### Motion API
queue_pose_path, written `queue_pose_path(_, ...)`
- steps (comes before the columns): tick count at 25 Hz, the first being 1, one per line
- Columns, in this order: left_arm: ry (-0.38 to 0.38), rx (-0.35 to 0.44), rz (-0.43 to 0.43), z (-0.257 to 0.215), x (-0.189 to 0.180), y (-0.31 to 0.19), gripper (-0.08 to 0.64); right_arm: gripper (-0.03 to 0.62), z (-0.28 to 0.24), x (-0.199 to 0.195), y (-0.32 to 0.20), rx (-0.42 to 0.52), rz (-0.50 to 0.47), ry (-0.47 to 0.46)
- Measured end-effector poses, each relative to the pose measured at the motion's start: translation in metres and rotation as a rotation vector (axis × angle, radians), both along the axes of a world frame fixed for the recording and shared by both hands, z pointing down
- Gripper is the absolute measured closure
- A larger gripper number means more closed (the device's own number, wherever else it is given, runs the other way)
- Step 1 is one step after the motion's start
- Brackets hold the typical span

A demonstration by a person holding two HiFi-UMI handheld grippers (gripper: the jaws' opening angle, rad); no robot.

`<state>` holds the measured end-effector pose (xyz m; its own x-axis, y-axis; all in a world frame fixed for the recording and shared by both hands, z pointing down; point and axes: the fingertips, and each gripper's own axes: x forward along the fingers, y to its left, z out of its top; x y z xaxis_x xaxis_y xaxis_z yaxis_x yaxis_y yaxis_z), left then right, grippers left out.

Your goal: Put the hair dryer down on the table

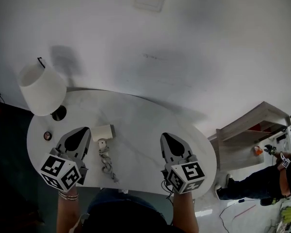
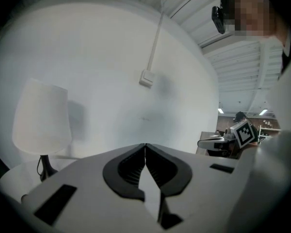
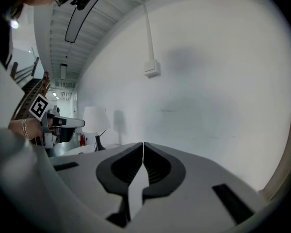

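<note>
A white hair dryer [image 1: 103, 132] lies on the round white table [image 1: 140, 130], its coiled cord [image 1: 107, 164] trailing toward the near edge. My left gripper [image 1: 79, 137] hovers just left of the dryer, apart from it, jaws together with nothing between them. The same gripper [image 2: 145, 147] points at the bare wall in the left gripper view. My right gripper [image 1: 170, 141] is over the table's right part, well clear of the dryer, jaws together and empty. In its own view the right gripper [image 3: 143, 145] also faces the wall.
A table lamp with a white shade [image 1: 40, 88] stands at the table's far left, its dark base [image 1: 58, 113] beside it. A small round object [image 1: 47, 135] lies near the left edge. A wooden shelf unit [image 1: 252, 130] and another person [image 1: 262, 181] are to the right.
</note>
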<state>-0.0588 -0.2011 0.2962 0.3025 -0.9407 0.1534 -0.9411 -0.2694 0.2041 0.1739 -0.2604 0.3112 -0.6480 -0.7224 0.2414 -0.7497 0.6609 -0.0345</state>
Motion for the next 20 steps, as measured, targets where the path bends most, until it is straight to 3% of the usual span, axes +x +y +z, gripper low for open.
queue_pose_path(8, -0.033, 0.021, 0.057, -0.024, -0.012, -0.008, 0.543, 0.574, -0.038, 0.014, 0.002, 0.072, 0.08, 0.065)
queue_pose_path(12, -0.031, 0.026, 0.083, -0.029, -0.015, -0.004, 0.543, 0.574, -0.054, 0.019, 0.013, 0.185, 0.114, 0.209)
queue_pose_path(15, -0.041, 0.017, 0.085, -0.028, -0.02, -0.004, 0.543, 0.574, -0.061, 0.021, 0.015, 0.185, 0.129, 0.165)
queue_pose_path(20, -0.032, 0.016, 0.095, -0.034, -0.016, -0.003, 0.543, 0.575, -0.054, 0.034, 0.014, 0.101, 0.192, 0.117)
